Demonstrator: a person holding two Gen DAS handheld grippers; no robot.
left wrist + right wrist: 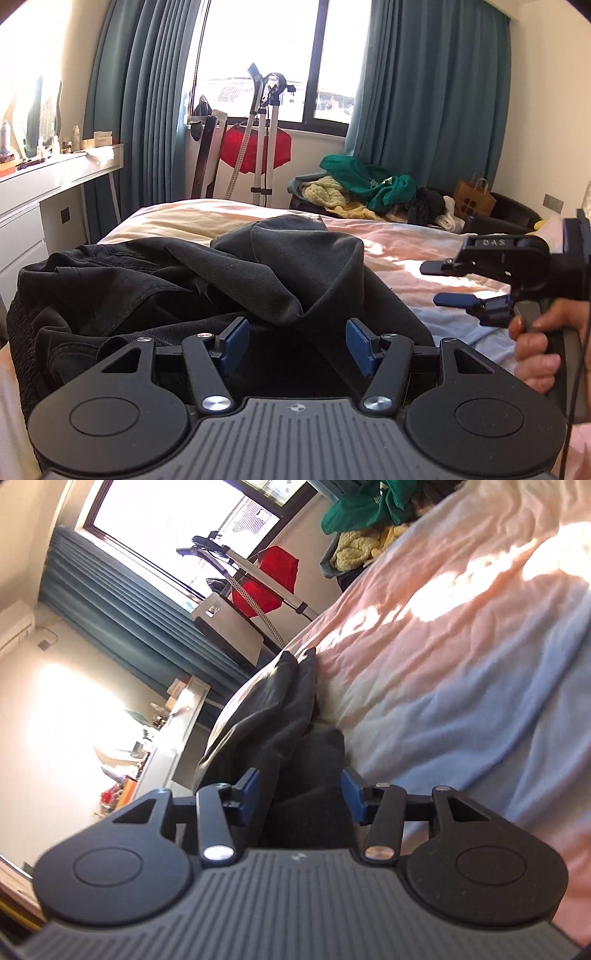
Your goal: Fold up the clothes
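A crumpled black garment [192, 280], like trousers with an elastic waistband at the left, lies on the bed near its front edge. My left gripper [297, 345] is open, its blue pads just in front of the garment's near fold. My right gripper [443, 282] shows at the right in the left wrist view, held on its side by a hand, open and empty over the sheet. In the right wrist view the right gripper [301, 794] is open, rolled sideways, with the black garment [280, 716] lying between and beyond its pads.
The bed sheet [406, 243] is pink and pale blue, sunlit. A pile of green and yellow clothes [354, 184] sits beyond the bed with a paper bag [474, 199]. A garment steamer stand [264, 147] stands by the window. A white desk [44, 184] is at the left.
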